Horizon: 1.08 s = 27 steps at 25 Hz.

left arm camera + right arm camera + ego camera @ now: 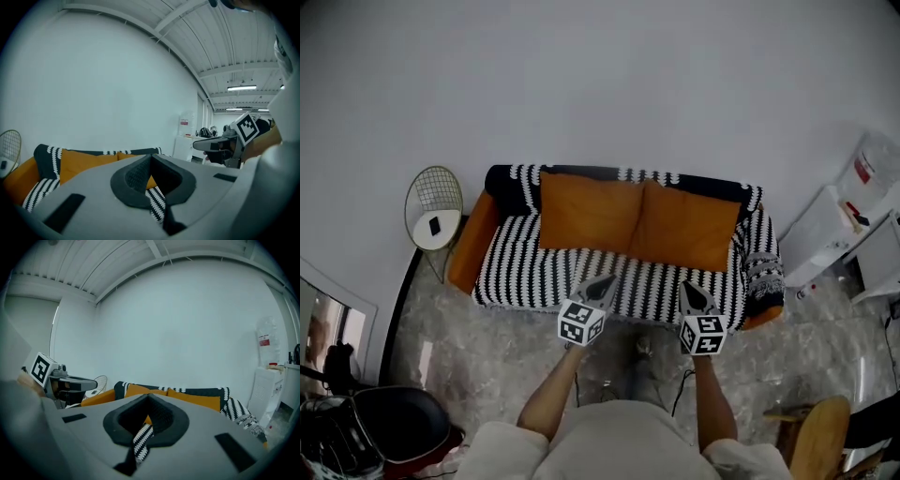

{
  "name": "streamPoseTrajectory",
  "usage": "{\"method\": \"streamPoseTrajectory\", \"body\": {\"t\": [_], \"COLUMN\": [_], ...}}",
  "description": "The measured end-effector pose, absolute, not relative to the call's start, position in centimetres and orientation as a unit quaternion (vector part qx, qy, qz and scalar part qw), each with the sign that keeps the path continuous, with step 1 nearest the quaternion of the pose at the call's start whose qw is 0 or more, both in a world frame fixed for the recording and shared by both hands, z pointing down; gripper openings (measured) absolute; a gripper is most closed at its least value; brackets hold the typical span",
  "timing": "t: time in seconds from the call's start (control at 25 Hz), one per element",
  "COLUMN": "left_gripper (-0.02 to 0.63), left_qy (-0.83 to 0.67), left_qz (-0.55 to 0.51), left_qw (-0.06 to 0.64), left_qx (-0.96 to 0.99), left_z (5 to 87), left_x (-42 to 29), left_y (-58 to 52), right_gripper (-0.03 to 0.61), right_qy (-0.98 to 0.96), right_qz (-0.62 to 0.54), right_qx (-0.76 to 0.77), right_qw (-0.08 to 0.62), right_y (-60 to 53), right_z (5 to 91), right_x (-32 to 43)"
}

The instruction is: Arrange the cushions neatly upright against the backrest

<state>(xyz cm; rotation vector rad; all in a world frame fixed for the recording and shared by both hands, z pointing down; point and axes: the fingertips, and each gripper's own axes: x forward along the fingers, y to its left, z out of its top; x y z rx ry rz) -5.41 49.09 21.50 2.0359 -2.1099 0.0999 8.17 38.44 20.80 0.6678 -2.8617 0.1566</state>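
Forearms (548, 398) reach forward side by side, almost level. The left gripper (602, 284) and right gripper (694, 295) are both closed on nothing, near the sofa's (544, 272) front edge. Farther off, two orange cushions (586, 214) stand touching against the backrest (581, 172). They look light and soft, likely to sag, so a pinch at a top corner should hold best.

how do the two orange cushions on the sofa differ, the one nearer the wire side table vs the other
The left cushion sits square, its top edge level along the backrest; the right cushion is skewed, its top edge slanting. The right cushion's lower edge reaches further out over the seat than the left cushion's. Both are orange, similar in size, and lean on the backrest side by side.
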Motion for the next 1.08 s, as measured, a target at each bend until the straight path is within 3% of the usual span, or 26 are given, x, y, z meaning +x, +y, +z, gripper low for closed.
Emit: {"method": "streamPoseTrajectory", "body": {"t": [1.08], "left_gripper": [0.029], "left_qy": [-0.71], "left_qz": [0.043], "left_qw": [0.078], "left_qx": [0.699], "left_z": [20.3], "left_x": [-2.8], "left_y": [50.9], "right_gripper": [0.028], "right_qy": [-0.971], "right_qz": [0.023], "right_qx": [0.215], "right_qw": [0.098], "right_y": [41.3], "right_z": [19.7], "right_x": [8.6]}}
